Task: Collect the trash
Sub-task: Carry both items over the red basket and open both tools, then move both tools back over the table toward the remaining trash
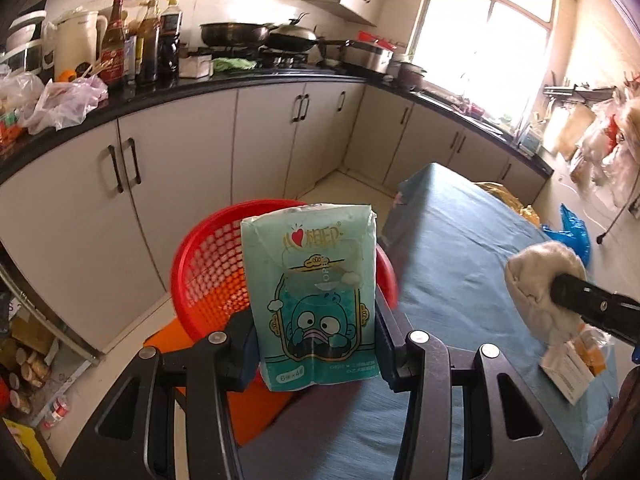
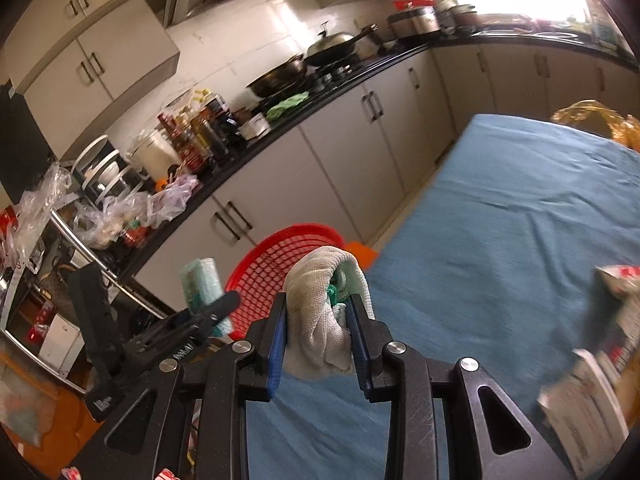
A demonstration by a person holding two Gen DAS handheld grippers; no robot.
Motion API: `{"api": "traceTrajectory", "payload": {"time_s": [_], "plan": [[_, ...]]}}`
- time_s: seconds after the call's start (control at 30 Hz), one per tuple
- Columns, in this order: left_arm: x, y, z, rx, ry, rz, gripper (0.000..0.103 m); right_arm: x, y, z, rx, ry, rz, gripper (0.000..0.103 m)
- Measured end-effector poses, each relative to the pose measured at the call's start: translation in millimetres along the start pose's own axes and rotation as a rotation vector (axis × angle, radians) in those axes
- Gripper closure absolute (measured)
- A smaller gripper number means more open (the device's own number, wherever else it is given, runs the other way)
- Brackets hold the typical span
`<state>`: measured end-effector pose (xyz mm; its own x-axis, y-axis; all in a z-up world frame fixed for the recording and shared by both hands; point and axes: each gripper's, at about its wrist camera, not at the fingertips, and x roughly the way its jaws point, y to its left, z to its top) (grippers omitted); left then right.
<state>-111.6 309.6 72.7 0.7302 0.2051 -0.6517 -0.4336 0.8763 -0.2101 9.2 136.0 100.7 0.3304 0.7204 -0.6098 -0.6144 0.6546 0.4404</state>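
The left gripper (image 1: 316,344) is clamped on a teal tissue pack (image 1: 314,296), held upright in front of the red basket (image 1: 208,268) that stands on the floor just left of the blue-covered table (image 1: 460,248). The right gripper (image 2: 318,322) pinches a crumpled grey-white cloth (image 2: 316,312) with something green inside, over the table's near left edge, the basket just beyond. Papers (image 2: 596,396) lie at the table's right.

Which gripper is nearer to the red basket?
Left. The left gripper holds its tissue pack just before the red basket; the right gripper is farther back above the table.
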Motion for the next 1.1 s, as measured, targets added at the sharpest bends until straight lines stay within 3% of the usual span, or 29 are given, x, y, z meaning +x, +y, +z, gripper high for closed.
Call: {"api": "traceTrajectory", "payload": {"time_s": [0.3,0.47,0.77,0.87,1.1], "plan": [[30.7,24.1,9.6,-0.030,0.040,0.022,0.057,75.0,24.3,25.0,-0.017,0.057,0.001,0.068],[33.1,27.9,14.4,-0.033,0.030,0.023,0.038,90.0,23.1,35.5,-0.001,0.050,0.010,0.059],[14.9,14.4,6.0,-0.016,0.002,0.009,0.036,29.9,10.5,22.9,-0.039,-0.036,-0.021,0.053],[10.6,-2.7,-4.1,0.012,0.010,-0.013,0.035,7.1,1.5,10.0,-0.048,-0.054,-0.052,0.047],[5.4,-61.4,-33.1,0.127,0.048,-0.075,0.035,-41.9,-32.9,-27.8,-0.024,-0.076,-0.100,0.046]]}}
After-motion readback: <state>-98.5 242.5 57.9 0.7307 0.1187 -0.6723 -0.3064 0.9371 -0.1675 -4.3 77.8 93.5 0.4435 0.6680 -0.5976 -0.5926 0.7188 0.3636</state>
